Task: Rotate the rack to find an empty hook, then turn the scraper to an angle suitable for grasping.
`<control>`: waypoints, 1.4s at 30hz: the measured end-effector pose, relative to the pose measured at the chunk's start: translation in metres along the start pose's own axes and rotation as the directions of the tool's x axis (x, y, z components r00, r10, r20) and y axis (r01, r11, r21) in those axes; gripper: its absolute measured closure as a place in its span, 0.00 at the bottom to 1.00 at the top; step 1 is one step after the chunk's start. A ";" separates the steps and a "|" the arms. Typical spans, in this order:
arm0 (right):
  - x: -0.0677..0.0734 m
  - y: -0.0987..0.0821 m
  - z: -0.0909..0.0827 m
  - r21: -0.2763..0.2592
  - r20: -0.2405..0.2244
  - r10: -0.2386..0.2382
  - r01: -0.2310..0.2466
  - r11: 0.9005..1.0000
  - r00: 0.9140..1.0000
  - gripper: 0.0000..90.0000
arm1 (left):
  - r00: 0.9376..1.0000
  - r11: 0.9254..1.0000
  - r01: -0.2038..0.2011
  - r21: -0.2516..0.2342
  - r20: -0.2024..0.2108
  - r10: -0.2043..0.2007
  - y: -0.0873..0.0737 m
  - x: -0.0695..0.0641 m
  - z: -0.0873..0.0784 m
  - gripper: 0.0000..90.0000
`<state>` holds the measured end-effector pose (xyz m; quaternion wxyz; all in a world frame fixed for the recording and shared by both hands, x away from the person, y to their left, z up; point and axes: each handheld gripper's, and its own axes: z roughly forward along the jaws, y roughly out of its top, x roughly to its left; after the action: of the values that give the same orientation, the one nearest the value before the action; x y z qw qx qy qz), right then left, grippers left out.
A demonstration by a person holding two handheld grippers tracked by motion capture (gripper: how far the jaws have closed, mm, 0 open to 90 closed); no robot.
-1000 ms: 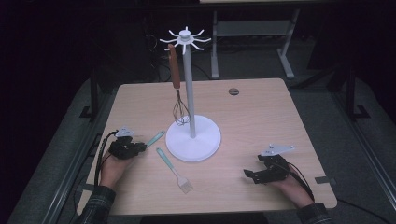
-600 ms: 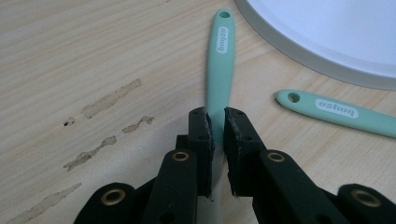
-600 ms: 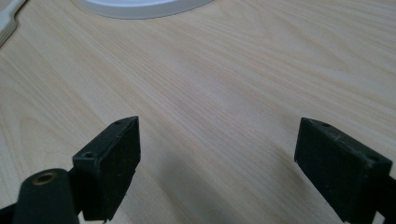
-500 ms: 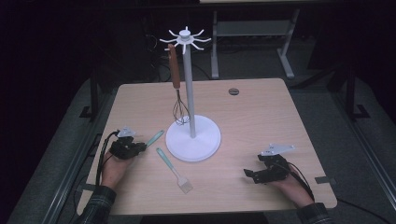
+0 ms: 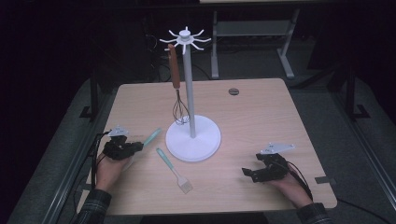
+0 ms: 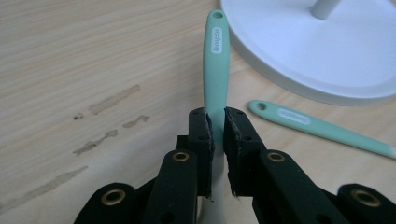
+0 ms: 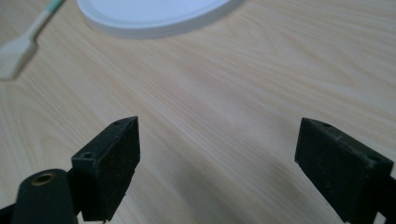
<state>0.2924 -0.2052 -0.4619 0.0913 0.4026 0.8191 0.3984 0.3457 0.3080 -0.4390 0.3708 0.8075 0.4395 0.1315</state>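
Observation:
My left gripper [image 5: 135, 145] rests on the left of the wooden table, shut on a mint-green utensil handle [image 6: 216, 60] that points toward the white stand base [image 5: 193, 137]. In the left gripper view the pads [image 6: 205, 135] press both sides of that handle. A second mint-handled pastry brush [image 5: 173, 169] lies flat just in front of the base. A whisk [image 5: 176, 84] with a brown handle hangs from a hook at the top of the stand. At the table's right front my right gripper [image 5: 246, 172] sits open, with bare wood between its jaws.
The stand's tall pole [image 5: 188, 93] carries a ring of hooks at the top. A small dark round grommet [image 5: 233, 91] sits near the table's far edge. A desk frame [image 5: 252, 32] stands behind the table, with dark floor all around.

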 end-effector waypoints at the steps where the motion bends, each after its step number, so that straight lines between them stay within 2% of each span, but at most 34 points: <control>1: 0.002 0.004 -0.001 -0.010 -0.014 0.013 -0.013 1.000 1.000 0.16 | 1.000 1.000 -0.003 -0.005 0.012 0.003 0.000 -0.005 -0.003 0.91; 2: 0.003 0.006 -0.001 -0.019 -0.021 0.012 -0.013 1.000 1.000 0.16 | 1.000 1.000 -0.007 -0.004 0.019 0.007 0.000 -0.007 -0.005 0.91; 4: 0.006 0.009 0.000 -0.031 -0.044 0.012 -0.014 0.999 0.999 0.17 | 0.999 1.000 0.012 -0.021 0.036 -0.011 0.000 -0.012 -0.006 0.91; 8: 0.013 0.014 0.005 -0.036 -0.075 -0.008 0.005 0.999 0.997 0.17 | 0.998 1.000 0.008 -0.028 0.062 -0.006 -0.002 -0.019 -0.012 0.91; 11: 0.017 0.017 0.008 -0.034 -0.089 0.001 -0.004 0.999 0.996 0.17 | 0.997 0.999 0.014 -0.035 0.075 -0.012 -0.003 -0.024 -0.013 0.91; 12: 0.021 0.021 0.010 -0.042 -0.113 0.006 -0.010 0.999 0.994 0.20 | 0.996 0.999 0.003 -0.036 0.089 0.001 -0.004 -0.028 -0.015 0.91; 18: 0.031 0.031 0.018 -0.054 -0.138 -0.006 -0.001 0.999 0.990 0.20 | 0.993 0.999 -0.006 -0.038 0.114 0.010 -0.005 -0.039 -0.018 0.91; 20: 0.034 0.034 0.020 -0.057 -0.147 -0.005 -0.003 0.998 0.989 0.20 | 0.991 0.999 -0.003 -0.045 0.134 0.009 -0.004 -0.047 -0.017 0.91; 26: 0.042 0.043 0.027 -0.068 -0.161 -0.012 0.001 0.998 0.987 0.19 | 0.987 0.999 -0.022 -0.049 0.158 0.030 -0.001 -0.058 -0.014 0.91; 28: 0.048 0.049 0.033 -0.078 -0.177 -0.019 0.005 0.997 0.984 0.19 | 0.984 0.998 -0.037 -0.049 0.174 0.045 0.001 -0.064 -0.012 0.91; 34: 0.057 0.057 0.039 -0.086 -0.196 -0.029 0.012 0.996 0.980 0.19 | 0.977 0.997 -0.048 -0.053 0.203 0.058 0.005 -0.075 -0.007 0.91; 39: 0.062 0.064 0.045 -0.097 -0.219 -0.019 -0.003 0.995 0.975 0.19 | 0.970 0.996 -0.056 -0.064 0.234 0.069 0.012 -0.089 0.000 0.91; 42: 0.063 0.066 0.046 -0.101 -0.222 -0.024 0.001 0.995 0.975 0.20 | 0.968 0.996 -0.060 -0.070 0.240 0.076 0.016 -0.093 0.003 0.91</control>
<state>0.3112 -0.1082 -0.4341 0.0215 0.3452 0.8057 0.4808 0.3029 0.2262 -0.4191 0.4419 0.8202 0.3587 0.0579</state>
